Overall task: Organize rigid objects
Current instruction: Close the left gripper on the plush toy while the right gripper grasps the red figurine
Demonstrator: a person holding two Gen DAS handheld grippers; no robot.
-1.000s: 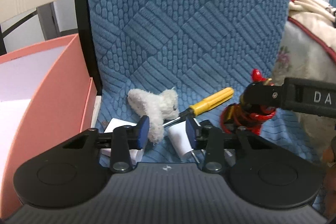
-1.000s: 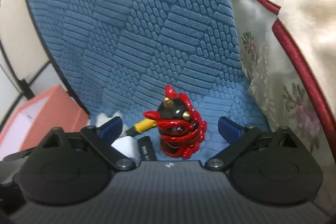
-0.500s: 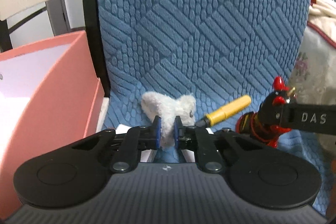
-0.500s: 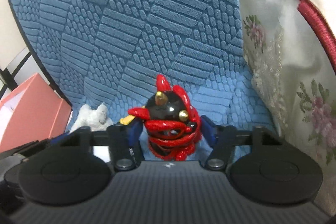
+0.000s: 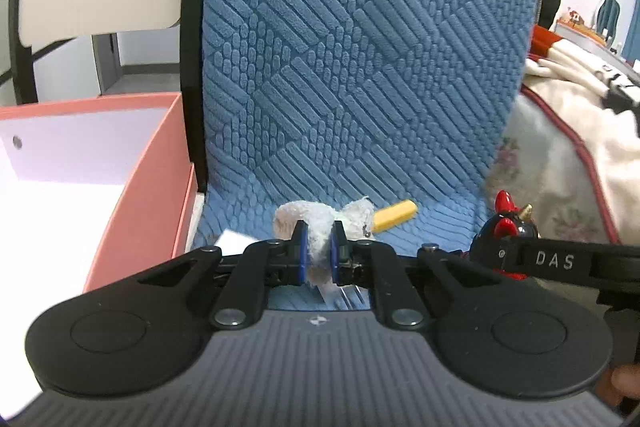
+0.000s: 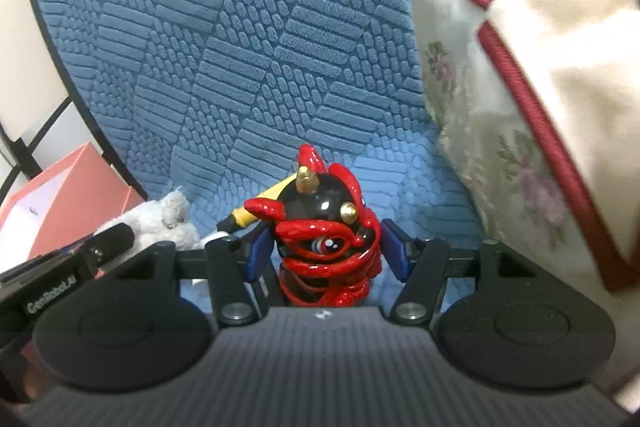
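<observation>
**Both claws loaded, box waits off to the left**

The left gripper point(image 5: 319, 254) clamps the white plush toy point(image 5: 320, 223) at its middle, squeezing it thin between the blue pads. The right gripper point(image 6: 325, 253) grips the red-and-black figurine point(image 6: 324, 227) upright by its flanks, probably so it keeps level. Just beyond both claws, the yellow-handled screwdriver point(image 5: 394, 214) lies on the blue cushion point(image 5: 360, 67). The pink box point(image 5: 152, 179), left of the left claw, looks like the destination.
</observation>
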